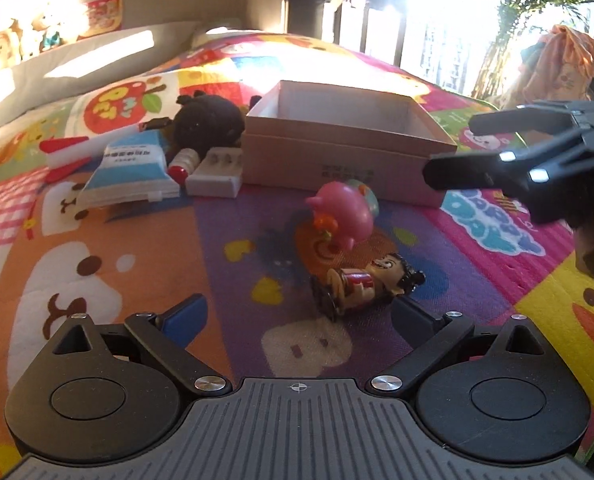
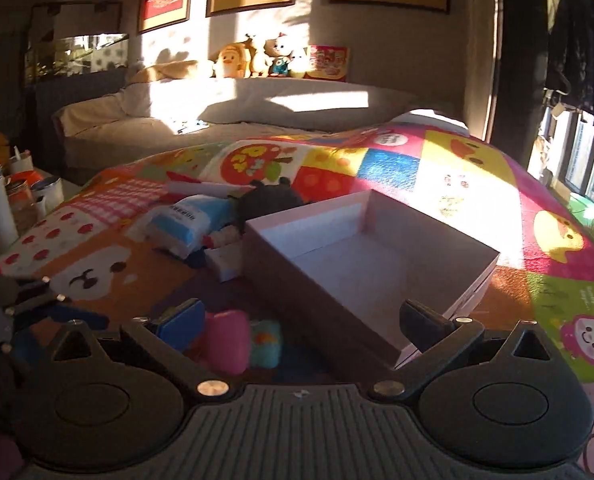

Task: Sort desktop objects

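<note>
Leftmost, a blue-and-white packet (image 1: 131, 172) is seen lying on the patterned mat (image 1: 145, 260), beside a white block (image 1: 216, 178) and a dark plush (image 1: 213, 120). Centrally, the left gripper (image 1: 299, 316) is held wide open and empty, just short of a toppled figurine (image 1: 371, 284); a pink toy (image 1: 343, 216) lies before the open box (image 1: 349, 148). Rightward, the right gripper (image 2: 309, 320) is spread open, nothing gripped.

My left gripper (image 1: 297, 316) hangs wide open over the cartoon mat (image 1: 137, 248), a doll (image 1: 371, 284) lying between its fingertips. Beyond, a pink toy (image 1: 343, 212) sits before the open box (image 1: 337, 148).
</note>
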